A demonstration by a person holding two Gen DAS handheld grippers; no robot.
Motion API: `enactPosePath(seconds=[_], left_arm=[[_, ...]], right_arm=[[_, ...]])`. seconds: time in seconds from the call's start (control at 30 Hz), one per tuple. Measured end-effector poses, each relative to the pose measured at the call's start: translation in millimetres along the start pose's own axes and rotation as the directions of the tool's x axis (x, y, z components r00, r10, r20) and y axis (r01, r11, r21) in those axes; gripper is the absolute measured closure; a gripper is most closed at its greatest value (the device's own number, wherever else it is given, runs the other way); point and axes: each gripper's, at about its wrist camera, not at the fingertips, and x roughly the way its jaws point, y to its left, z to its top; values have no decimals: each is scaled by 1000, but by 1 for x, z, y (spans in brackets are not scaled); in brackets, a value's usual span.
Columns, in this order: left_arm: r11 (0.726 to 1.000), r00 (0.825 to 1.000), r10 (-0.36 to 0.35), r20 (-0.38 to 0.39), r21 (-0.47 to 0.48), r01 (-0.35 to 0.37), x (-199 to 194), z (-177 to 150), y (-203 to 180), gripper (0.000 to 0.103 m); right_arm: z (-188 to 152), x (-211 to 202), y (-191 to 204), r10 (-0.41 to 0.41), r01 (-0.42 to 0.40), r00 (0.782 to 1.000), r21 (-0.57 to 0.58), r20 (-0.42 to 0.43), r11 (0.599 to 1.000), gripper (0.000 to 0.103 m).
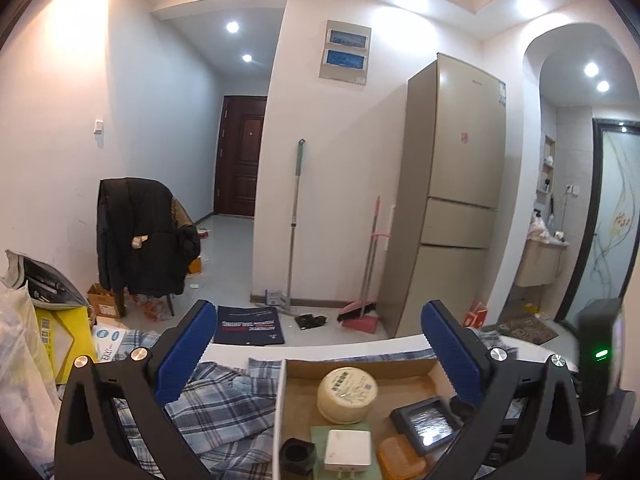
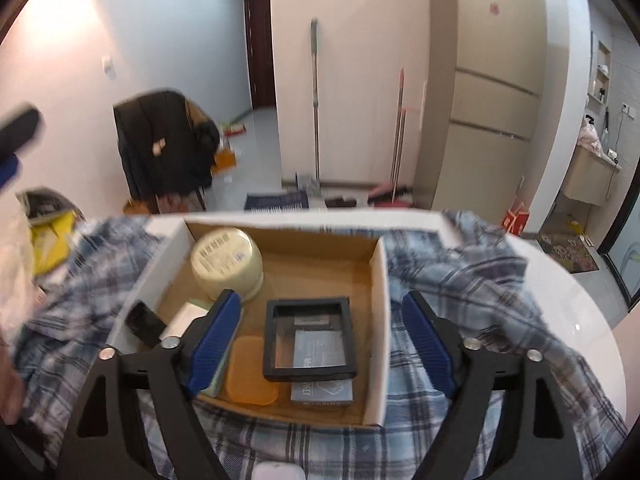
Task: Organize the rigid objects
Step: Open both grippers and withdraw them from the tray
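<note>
Here, both tongs are hanging spread and empty: the right gripper (image 2: pixel 320 344) is straddling a black square display frame (image 2: pixel 308 338) inside the brown cardboard box (image 2: pixel 378 320); the left gripper (image 1: pixel 316 354) is hovering above; closing squarely looks wisest.

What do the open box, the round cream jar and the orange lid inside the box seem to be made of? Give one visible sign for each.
Box: cardboard, it seems; brown matte inside, white outside, thin folded walls.
Round cream jar: probably plastic; smooth, faintly glossy, printed label on its upturned face.
Orange lid: likely soft plastic or silicone; translucent, rounded corners, dull sheen.
</note>
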Motion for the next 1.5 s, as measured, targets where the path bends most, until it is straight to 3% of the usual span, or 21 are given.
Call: enactPosePath(seconds=[0.2, 0.33, 0.47, 0.53, 0.73, 0.87, 1.0, 1.2, 1.5], left_arm=[[999, 994, -50, 100, 18, 48, -41, 23, -14, 0], [997, 984, -39, 174, 69, 28, -81, 38, -33, 0], [980, 962, -192, 192, 83, 179, -129, 52, -45, 0], [974, 959, -223, 177, 89, 210, -151, 57, -50, 0], [985, 960, -159, 233, 103, 138, -217, 50, -50, 0], [991, 961, -106, 257, 109, 80, -249, 29, -47, 0], [983, 958, -184, 219, 34, 181, -259, 8, -31, 0], [987, 972, -162, 168, 9, 162, -251, -9, -24, 0], [983, 980, -184, 71, -10, 185, -232, -34, -27, 0]], right_arm=[[3, -68, -11, 12, -18, 993, 47, 119, 999, 9], [-1, -122, -15, 35, -42, 978, 25, 206, 999, 9], [-10, -176, -14, 23, -16, 957, -26, 290, 1000, 9], [-16, -198, -13, 14, 0, 946, -42, 324, 999, 9], [-43, -248, -9, 19, 6, 904, -57, 427, 998, 9], [-54, -256, -4, 34, -10, 913, -61, 407, 998, 17], [-64, -252, -7, 51, -38, 932, -42, 359, 998, 25], [-76, -247, -18, 24, -26, 948, 3, 317, 1000, 25], [-97, -231, -11, -7, 12, 967, -18, 254, 1000, 25]])
